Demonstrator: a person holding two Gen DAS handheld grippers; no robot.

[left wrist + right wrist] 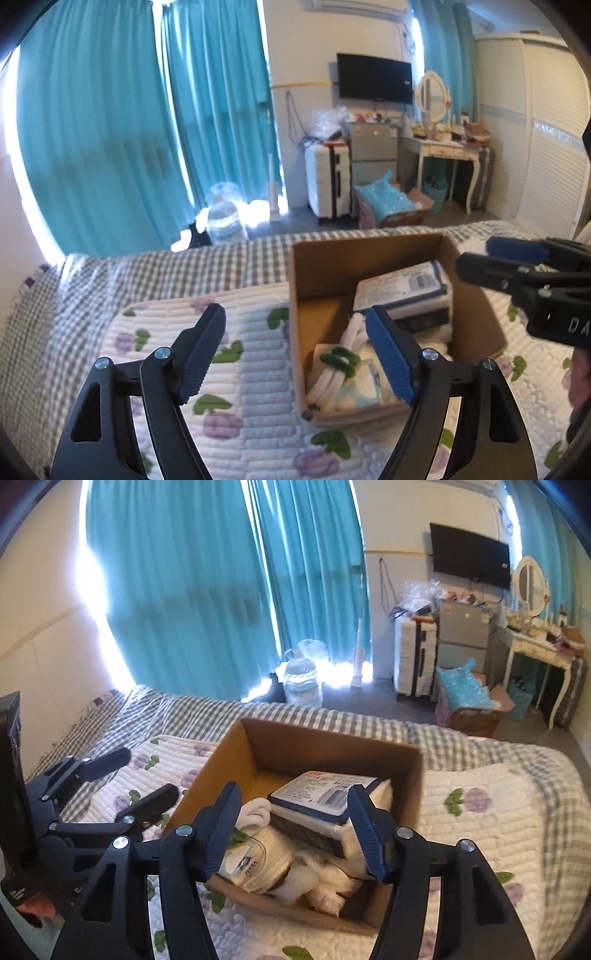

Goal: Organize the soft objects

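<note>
Cardboard box (325, 753) sits on the bed's floral quilt (480, 830), holding a wrapped pack (325, 794) atop white soft items (325, 882). Left gripper (295, 350) spread wide, empty; right gripper (295, 827) parted, gripping nothing.

The print on the wrapped pack (325, 794) lying between the tips of the right claw (295, 827) cannot be read. The white soft goods (325, 886) below that claw are partly covered by the pack, and their kinds cannot be told. In the left wrist view, the near right corner of the cardboard box (369, 258) is hidden behind the right finger of the left claw (295, 350). The right claw is cut off there by the right edge.
</note>
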